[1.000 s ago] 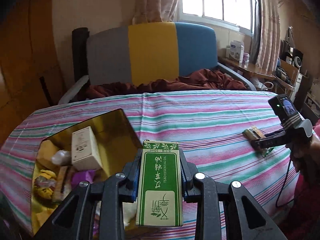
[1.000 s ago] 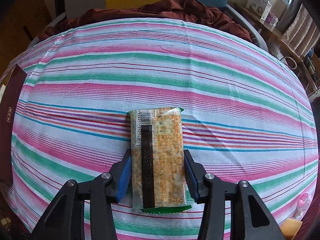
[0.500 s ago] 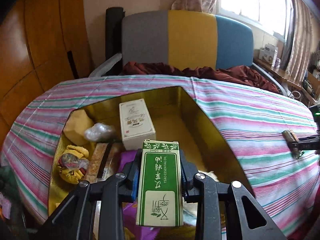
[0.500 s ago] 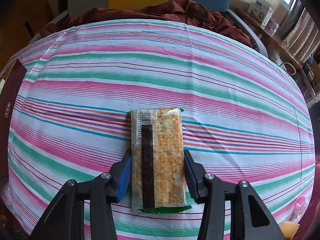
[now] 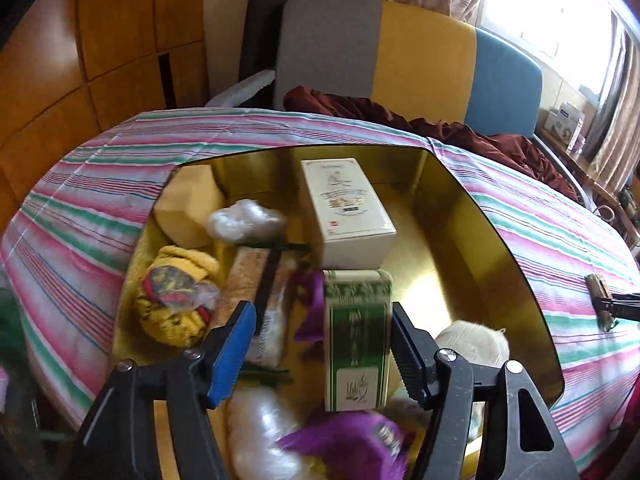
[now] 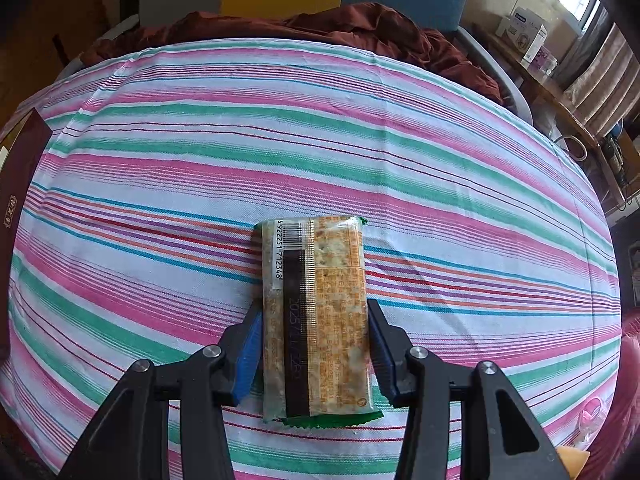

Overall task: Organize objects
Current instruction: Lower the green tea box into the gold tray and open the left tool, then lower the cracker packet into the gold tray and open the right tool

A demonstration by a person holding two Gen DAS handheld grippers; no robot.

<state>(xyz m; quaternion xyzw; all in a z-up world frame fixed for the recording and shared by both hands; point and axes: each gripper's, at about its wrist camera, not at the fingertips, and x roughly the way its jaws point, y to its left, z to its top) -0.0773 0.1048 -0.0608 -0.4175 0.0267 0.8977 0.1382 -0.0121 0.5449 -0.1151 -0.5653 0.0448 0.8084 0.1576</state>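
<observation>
In the left wrist view my left gripper (image 5: 320, 316) hangs over an open gold-lined box (image 5: 500, 232), and its jaws are opening. A green essential-oil carton (image 5: 356, 340) stands blurred between them; the blue left pad is clear of it and the right pad is close beside it. In the right wrist view my right gripper (image 6: 315, 314) is shut on a cracker packet (image 6: 316, 280) that lies on the striped tablecloth (image 6: 160, 184). That gripper (image 5: 616, 310) and its packet (image 5: 598, 288) also show at the far right of the left wrist view.
The box holds a white carton (image 5: 346, 212), a yellow sponge (image 5: 188, 208), a yellow knitted toy (image 5: 176, 296), another cracker packet (image 5: 256, 280), a cream yarn ball (image 5: 472, 340) and purple wrappers (image 5: 352, 448). A grey, yellow and blue chair (image 5: 420, 60) stands behind. The box's dark red wall (image 6: 20, 184) borders the cloth's left.
The left gripper moved left and down over the gold box and its jaws spread apart from the green carton, which now sits lower and blurred. The right gripper and packet stayed still.
</observation>
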